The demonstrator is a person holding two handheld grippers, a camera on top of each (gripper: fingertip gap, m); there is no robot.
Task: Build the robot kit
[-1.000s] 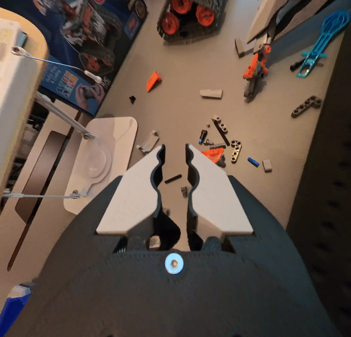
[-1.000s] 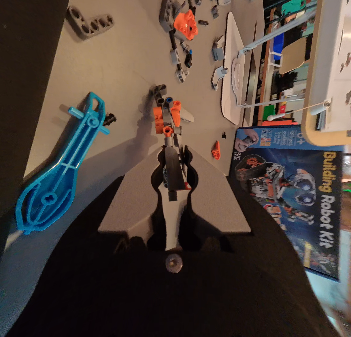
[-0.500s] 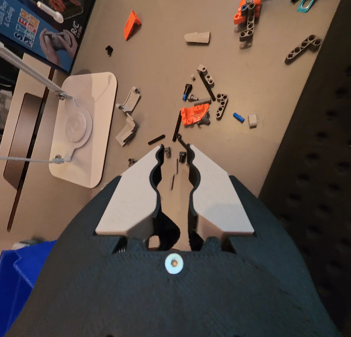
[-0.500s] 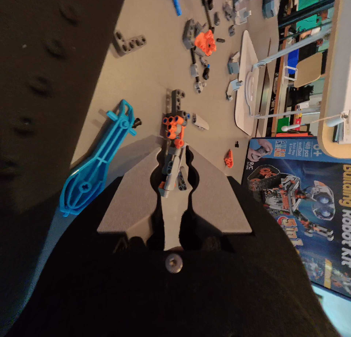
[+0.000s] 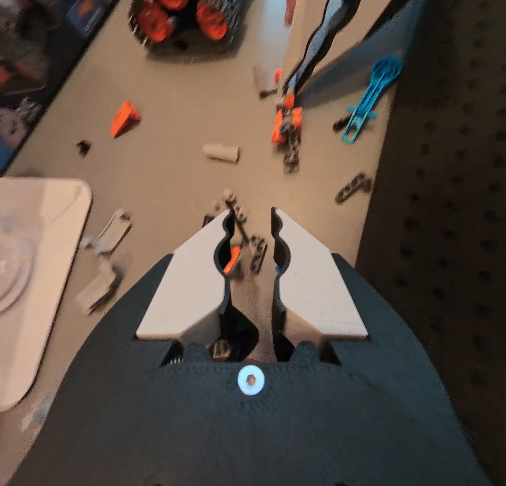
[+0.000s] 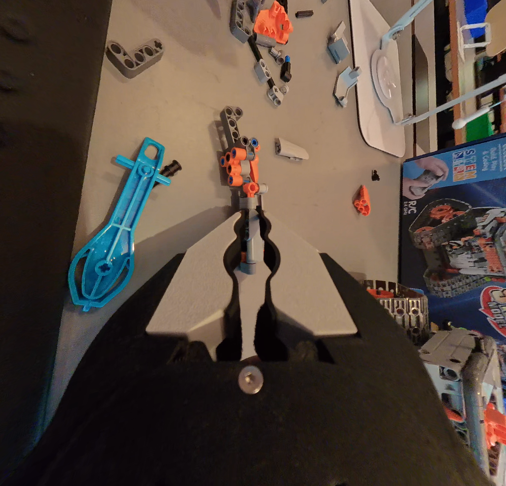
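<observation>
While the right tool (image 6: 251, 215) clamps the grey-orange assembly (image 6: 242, 169) at frame centre, the left tool (image 5: 251, 215) hangs apart over loose parts (image 5: 257, 249). Light, rigid, probably pops apart; grip its grey stem.

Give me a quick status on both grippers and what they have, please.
Left gripper open, empty, over loose grey and orange parts. Right gripper shut on orange-and-grey assembly. Blue tool lies beside it, apart.

A beige tabletop (image 6: 175, 103) is lit dimly and warmly, bordered on one side by a dark perforated panel (image 5: 443, 226), while cluttered shelving (image 6: 476, 34) in blue and green is seen beyond the tabletop's opposite edge.
</observation>
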